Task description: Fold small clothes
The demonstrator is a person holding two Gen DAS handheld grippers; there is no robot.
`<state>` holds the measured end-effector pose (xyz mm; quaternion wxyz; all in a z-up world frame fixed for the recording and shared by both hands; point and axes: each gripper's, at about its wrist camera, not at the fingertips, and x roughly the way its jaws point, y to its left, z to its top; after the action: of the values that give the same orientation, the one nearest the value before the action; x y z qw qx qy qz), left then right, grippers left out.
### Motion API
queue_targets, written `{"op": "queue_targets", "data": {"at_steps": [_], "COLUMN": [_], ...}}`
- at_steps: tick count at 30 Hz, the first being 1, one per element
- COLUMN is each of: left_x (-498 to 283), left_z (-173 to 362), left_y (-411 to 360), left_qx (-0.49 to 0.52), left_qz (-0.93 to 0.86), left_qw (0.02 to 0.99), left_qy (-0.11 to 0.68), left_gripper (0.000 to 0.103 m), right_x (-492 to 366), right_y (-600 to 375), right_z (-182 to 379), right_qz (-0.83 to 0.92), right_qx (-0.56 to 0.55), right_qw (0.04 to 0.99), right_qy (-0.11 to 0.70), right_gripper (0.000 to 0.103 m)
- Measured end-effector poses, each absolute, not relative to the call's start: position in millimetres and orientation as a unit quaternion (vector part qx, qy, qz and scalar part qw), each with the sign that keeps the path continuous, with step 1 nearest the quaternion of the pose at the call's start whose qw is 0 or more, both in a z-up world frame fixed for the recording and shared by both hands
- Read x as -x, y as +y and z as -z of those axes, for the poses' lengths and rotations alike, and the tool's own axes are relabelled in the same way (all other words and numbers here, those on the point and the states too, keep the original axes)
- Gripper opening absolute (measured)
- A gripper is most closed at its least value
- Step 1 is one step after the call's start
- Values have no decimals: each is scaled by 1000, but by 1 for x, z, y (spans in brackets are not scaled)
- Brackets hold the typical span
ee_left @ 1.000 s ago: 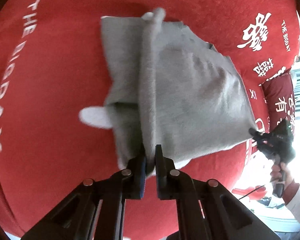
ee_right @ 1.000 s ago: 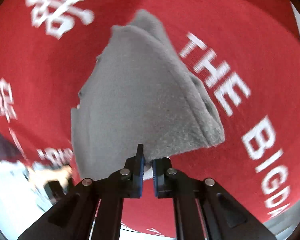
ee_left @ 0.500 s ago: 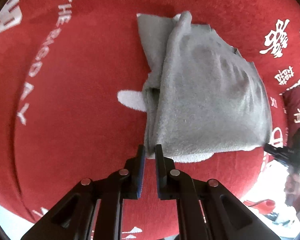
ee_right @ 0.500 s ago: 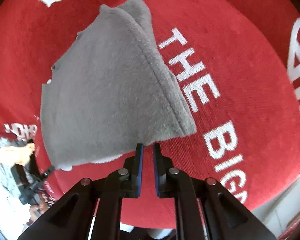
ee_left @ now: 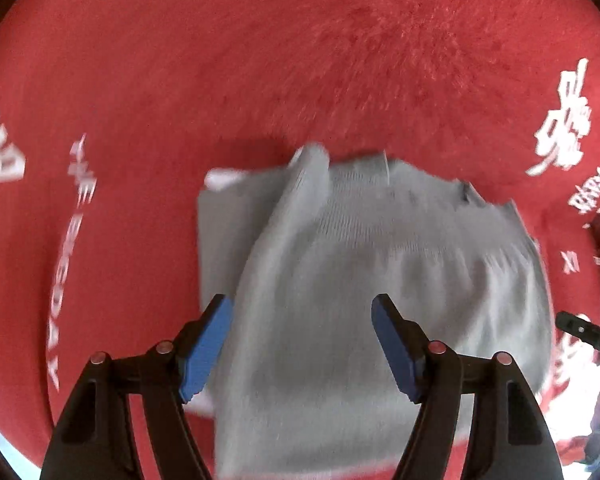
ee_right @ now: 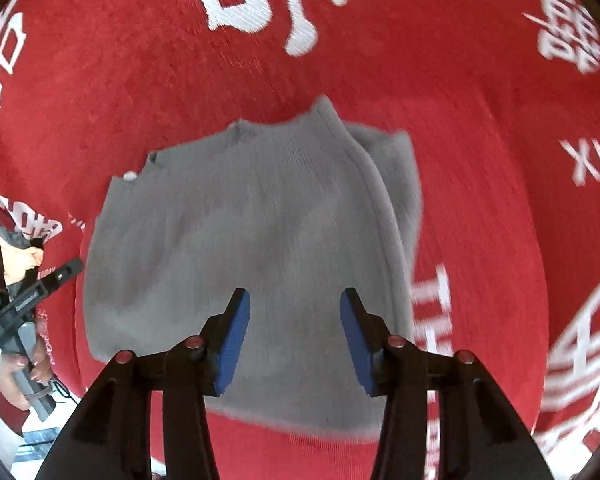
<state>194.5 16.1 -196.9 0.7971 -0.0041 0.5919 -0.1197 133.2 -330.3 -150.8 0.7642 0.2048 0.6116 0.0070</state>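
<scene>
The gray cloth [ee_left: 364, 280] is lying folded on the red blanket [ee_left: 300, 60]. The left tool [ee_left: 302, 308] and right tool [ee_right: 294, 304] are both hanging over it, wide apart, holding nothing.

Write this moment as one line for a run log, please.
task: fold small clothes | left claw: open | right claw: open | grey garment: folded, lying on red blanket

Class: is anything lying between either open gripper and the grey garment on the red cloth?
Nothing visible does. The grey garment lies directly beneath the open left gripper and right gripper; only the red cloth surrounds it.
</scene>
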Motion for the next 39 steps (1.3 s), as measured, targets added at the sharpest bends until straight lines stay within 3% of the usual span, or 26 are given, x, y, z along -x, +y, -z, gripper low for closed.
{"op": "queue_targets", "data": {"at_steps": [10, 14, 21, 39], "left_x": [-247, -247, -220, -122], "left_z": [259, 255, 234, 205], "left_y": [26, 30, 33, 48], "left_qx": [4, -5, -3, 3], "left_qz": [15, 23, 56, 74], "left_qw": [789, 784, 765, 734], "left_qy": [614, 620, 641, 675], "left_gripper": [73, 73, 73, 73], "right_x": [-177, -177, -162, -78], "right_y": [-343, -349, -349, -263], "right_z": [192, 188, 170, 162], "right_qz": [-10, 11, 3, -49], "right_qx": [-202, -186, -199, -180], "right_qw": [759, 763, 752, 709], "right_qy": [619, 619, 629, 681], "right_gripper": [48, 48, 58, 58]}}
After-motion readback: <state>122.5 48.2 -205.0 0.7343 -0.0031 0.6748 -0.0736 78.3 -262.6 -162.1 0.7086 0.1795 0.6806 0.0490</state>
